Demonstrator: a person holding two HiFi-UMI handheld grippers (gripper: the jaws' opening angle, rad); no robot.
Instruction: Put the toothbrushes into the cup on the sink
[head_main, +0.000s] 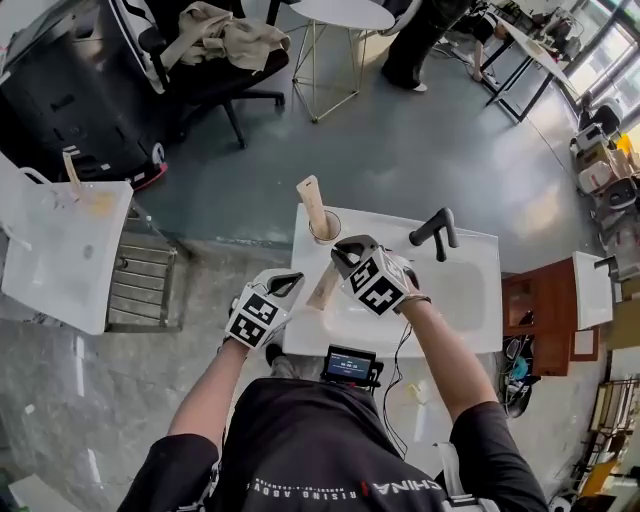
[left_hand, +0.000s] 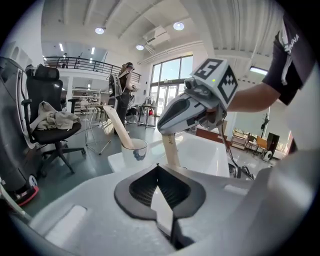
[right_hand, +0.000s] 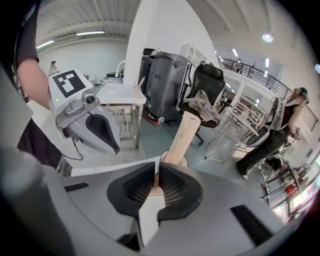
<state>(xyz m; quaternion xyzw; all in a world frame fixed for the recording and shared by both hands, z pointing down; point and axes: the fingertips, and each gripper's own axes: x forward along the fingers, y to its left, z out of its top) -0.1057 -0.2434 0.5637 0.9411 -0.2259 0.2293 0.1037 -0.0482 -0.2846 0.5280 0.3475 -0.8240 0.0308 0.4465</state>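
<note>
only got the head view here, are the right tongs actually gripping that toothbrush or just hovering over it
observer: Gripping. The right gripper view shows the right tongs shut on the toothbrush, pads pressed against its sides.
operator: ok and the left tongs, anything in them
observer: Nothing. The left gripper view shows the left tongs closed together with no object between them.
operator: is the brush hanging straight
observer: Nearly. In the left gripper view it hangs almost upright under the right tongs, to one side of the cup, not above it.
</note>
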